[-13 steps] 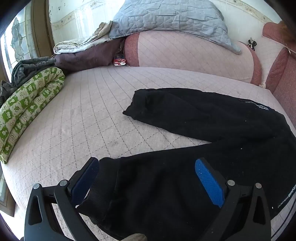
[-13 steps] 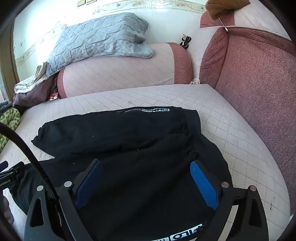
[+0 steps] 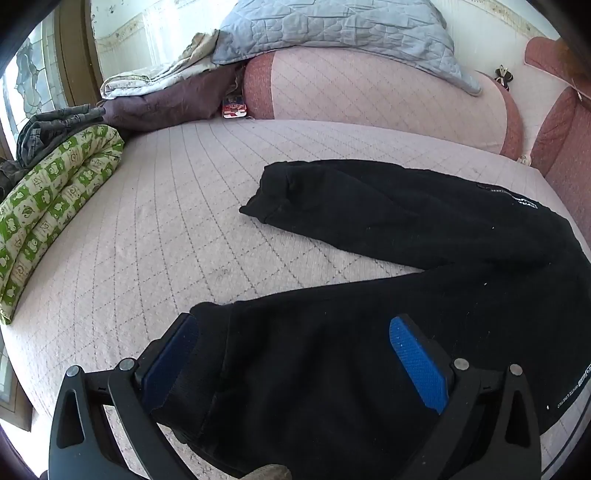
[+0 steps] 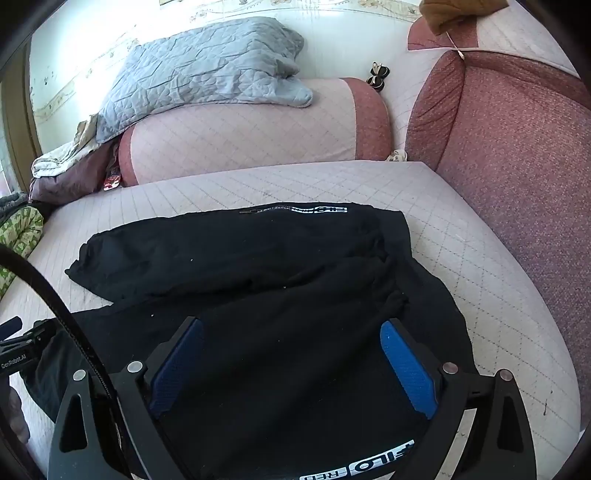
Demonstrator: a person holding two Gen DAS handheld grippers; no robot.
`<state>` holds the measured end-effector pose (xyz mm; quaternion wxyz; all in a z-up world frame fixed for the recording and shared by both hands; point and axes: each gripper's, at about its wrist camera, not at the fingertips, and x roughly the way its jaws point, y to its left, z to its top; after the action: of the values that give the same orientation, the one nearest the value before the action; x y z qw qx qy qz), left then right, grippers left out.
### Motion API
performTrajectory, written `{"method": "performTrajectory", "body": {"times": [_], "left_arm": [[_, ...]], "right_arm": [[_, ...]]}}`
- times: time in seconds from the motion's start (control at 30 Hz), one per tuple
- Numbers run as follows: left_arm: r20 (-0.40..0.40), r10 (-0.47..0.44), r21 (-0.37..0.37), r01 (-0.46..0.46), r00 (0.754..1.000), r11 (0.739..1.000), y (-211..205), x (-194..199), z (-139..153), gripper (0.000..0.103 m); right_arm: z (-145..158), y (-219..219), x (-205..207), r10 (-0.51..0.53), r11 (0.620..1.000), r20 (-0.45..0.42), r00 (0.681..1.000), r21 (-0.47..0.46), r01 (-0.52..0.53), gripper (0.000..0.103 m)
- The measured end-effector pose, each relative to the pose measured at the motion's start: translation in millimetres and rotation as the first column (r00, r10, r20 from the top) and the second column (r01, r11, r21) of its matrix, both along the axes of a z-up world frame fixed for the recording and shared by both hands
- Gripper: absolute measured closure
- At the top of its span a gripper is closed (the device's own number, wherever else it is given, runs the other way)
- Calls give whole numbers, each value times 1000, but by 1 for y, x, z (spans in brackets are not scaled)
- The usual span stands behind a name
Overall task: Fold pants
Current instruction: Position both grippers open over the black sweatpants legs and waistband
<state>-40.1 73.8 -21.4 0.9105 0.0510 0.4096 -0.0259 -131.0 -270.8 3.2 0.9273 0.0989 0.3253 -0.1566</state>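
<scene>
Black pants (image 3: 424, 280) lie spread on the pink quilted bed, the legs apart in a V, cuffs to the left. My left gripper (image 3: 293, 354) is open over the near leg's cuff end, its blue pads either side of the fabric. In the right wrist view the pants (image 4: 258, 266) show with the waist end to the right and white lettering near the front edge. My right gripper (image 4: 291, 358) is open over the near waist area, pads wide apart.
A pink bolster (image 3: 388, 96) with a grey quilted pillow (image 3: 332, 29) lies at the back. A green patterned roll (image 3: 51, 206) and folded bedding (image 3: 155, 96) sit at left. A red padded wall (image 4: 517, 166) bounds the bed at right. The left gripper's body (image 4: 18, 350) shows at left.
Both grippers have hardly moved; they stay open over the pants in the same places.
</scene>
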Motion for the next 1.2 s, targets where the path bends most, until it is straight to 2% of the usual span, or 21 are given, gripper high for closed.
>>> {"method": "performTrajectory", "body": {"times": [0.4, 0.87, 0.97, 1.0, 1.2], "left_arm": [[-45, -12, -9, 12, 999, 1000, 3, -3, -9, 0], [-145, -22, 13, 24, 989, 1000, -3, 4, -16, 0], [-150, -36, 32, 41, 988, 999, -7, 4, -19, 0], [-124, -71, 48, 77, 990, 996, -9, 4, -21, 0], [-135, -77, 60, 85, 988, 995, -12, 3, -24, 0]], "right_arm": [[1, -2, 4, 6, 1000, -20, 1000, 20, -5, 4], [-5, -1, 6, 5, 1000, -43, 999, 30, -4, 4], [-8, -2, 9, 2, 1000, -58, 998, 23, -1, 4], [-9, -2, 9, 2, 1000, -63, 998, 23, -1, 4], [-12, -3, 10, 0, 1000, -73, 997, 20, 2, 4]]}}
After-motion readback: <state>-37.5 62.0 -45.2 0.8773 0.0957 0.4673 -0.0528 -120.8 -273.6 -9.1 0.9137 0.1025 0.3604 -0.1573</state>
